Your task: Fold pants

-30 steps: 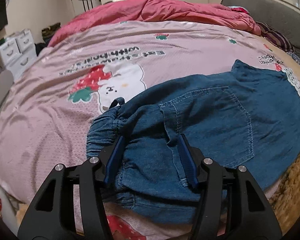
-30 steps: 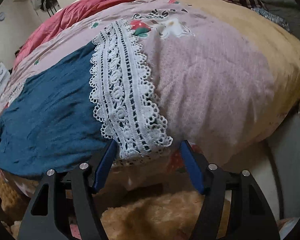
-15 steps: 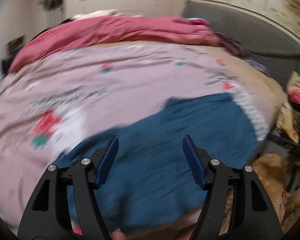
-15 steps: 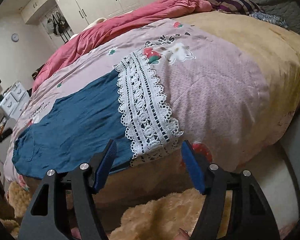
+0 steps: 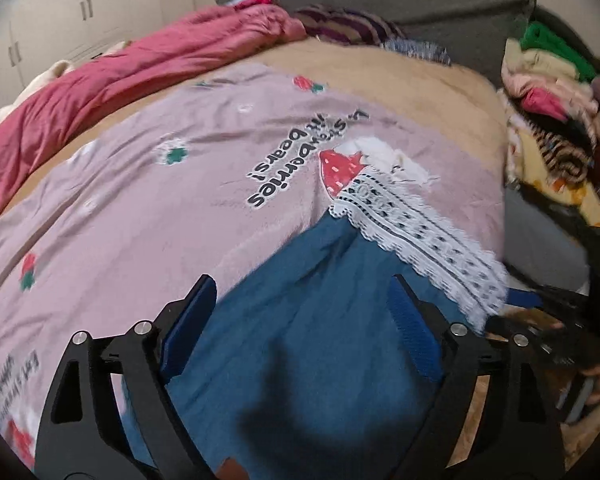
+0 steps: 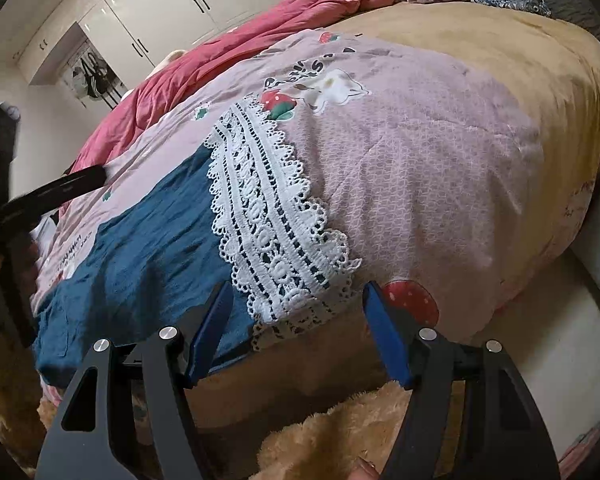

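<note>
The blue denim pants [image 5: 300,344] lie flat on the pink printed bedspread [image 5: 160,208], with a white lace hem [image 5: 420,236] at the leg end. My left gripper [image 5: 300,300] is open and empty, hovering over the legs. In the right wrist view the pants [image 6: 140,264] run off to the left and the lace hem [image 6: 276,224] reaches the bed's front edge. My right gripper [image 6: 296,312] is open and empty, just in front of the hem at the bed edge. The left gripper's black body [image 6: 48,196] shows at the left of that view.
A red quilt [image 5: 120,80] is bunched along the far side of the bed. A pile of clothes [image 5: 552,92] sits at the right. A tan fluffy rug [image 6: 340,436] lies below the bed edge. White wardrobes [image 6: 172,12] stand behind.
My left gripper has swung from the waistband and pocket end over to the leg end near the lace hem. My right gripper has pulled back slightly and stays by the hem.
</note>
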`<state>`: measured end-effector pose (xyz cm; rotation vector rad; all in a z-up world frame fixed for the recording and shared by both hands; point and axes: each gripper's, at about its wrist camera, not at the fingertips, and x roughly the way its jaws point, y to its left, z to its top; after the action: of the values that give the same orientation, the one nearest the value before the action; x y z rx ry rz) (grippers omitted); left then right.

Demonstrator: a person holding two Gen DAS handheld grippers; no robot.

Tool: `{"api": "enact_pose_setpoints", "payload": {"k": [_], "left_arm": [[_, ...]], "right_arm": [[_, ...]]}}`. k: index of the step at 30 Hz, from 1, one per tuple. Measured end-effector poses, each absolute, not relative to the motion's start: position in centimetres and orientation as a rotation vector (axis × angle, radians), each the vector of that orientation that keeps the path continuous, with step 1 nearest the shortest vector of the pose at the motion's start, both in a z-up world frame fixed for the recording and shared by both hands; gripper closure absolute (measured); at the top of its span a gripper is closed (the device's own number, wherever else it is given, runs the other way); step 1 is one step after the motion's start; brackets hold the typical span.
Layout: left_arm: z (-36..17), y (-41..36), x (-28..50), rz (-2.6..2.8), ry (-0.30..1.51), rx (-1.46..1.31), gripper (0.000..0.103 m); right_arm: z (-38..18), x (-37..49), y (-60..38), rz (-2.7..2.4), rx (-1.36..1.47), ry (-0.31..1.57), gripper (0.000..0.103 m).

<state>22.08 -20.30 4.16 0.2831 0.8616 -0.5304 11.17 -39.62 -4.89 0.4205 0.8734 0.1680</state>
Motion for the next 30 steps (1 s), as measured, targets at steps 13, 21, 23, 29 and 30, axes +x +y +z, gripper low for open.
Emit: {"api": "enact_pose_setpoints", "payload": {"k": [13,21,23,29,30], "left_arm": [[0.4,-25.9,29.1,-0.689,0.968,0.297,0.029],[-1.1,-27.2,30.4,-0.846,1.05,0.241,0.061],[-1.8,-27.3,30.7,-0.862,1.079,0.224,0.062],[-2.5,-27.1,30.9,-0.878,1.086,0.188,0.061],[-2.5,-27.1,30.8,-0.879,1.088,0.19,0.066]], "right_arm": [[-5.8,12.1,-39.1,0.162,0.444,0.903,0.049],[-3.2,11.2,-37.2,0.162,0.317,0.821,0.07],[-3.7,11.7,-37.3,0.17,0.34,0.836,0.067],[-5.1,12.7,-37.6,0.179,0.383,0.869,0.063],[-5.0,12.8,-37.5,0.177,0.371,0.871,0.066]]}}
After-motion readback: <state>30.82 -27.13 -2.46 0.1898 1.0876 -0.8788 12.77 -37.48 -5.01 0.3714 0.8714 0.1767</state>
